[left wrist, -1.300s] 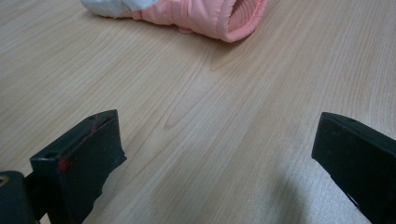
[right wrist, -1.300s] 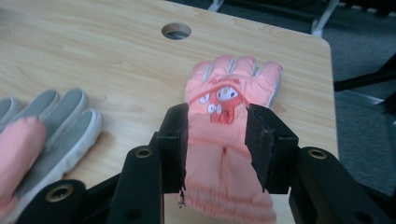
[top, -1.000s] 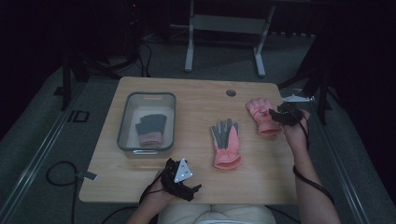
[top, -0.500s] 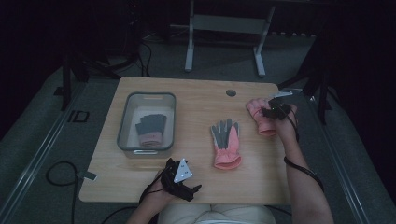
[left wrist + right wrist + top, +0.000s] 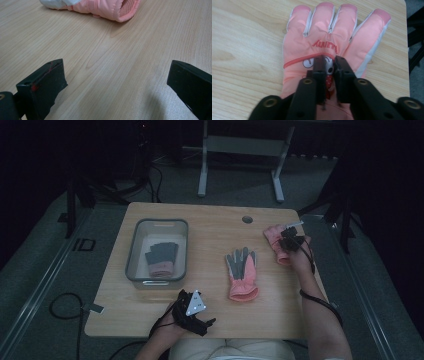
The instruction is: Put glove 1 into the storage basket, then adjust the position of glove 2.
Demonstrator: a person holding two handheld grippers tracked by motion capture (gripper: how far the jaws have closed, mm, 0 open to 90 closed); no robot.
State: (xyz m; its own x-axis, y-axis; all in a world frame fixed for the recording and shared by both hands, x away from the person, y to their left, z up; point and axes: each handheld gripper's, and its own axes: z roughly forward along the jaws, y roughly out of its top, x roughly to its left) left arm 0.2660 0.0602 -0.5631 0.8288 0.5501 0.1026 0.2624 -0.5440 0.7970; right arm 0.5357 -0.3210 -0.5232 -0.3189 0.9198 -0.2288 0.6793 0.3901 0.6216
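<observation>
A pink glove (image 5: 332,32) lies back-up, fingers spread, near the table's right edge (image 5: 274,236). My right gripper (image 5: 329,67) has just been closing and is shut on a pinch of fabric on that glove's back; from above it sits over the glove (image 5: 291,241). A second pink glove (image 5: 241,272) lies palm-up, grey side showing, at the table's middle. My left gripper (image 5: 200,317) rests by the front edge. Its jaws stand wide open (image 5: 116,75) over bare wood, facing this glove's cuff (image 5: 110,8).
A clear plastic bin (image 5: 162,221) stands on the left half of the wooden table (image 5: 210,225) with a grey-and-pink glove (image 5: 161,260) inside. A round cable hole (image 5: 247,219) sits near the back edge. Dark floor and metal stand legs surround the table.
The right gripper has moved left and down onto the pink glove at the right, and its jaws have closed on the fabric. The left gripper has stayed in place.
</observation>
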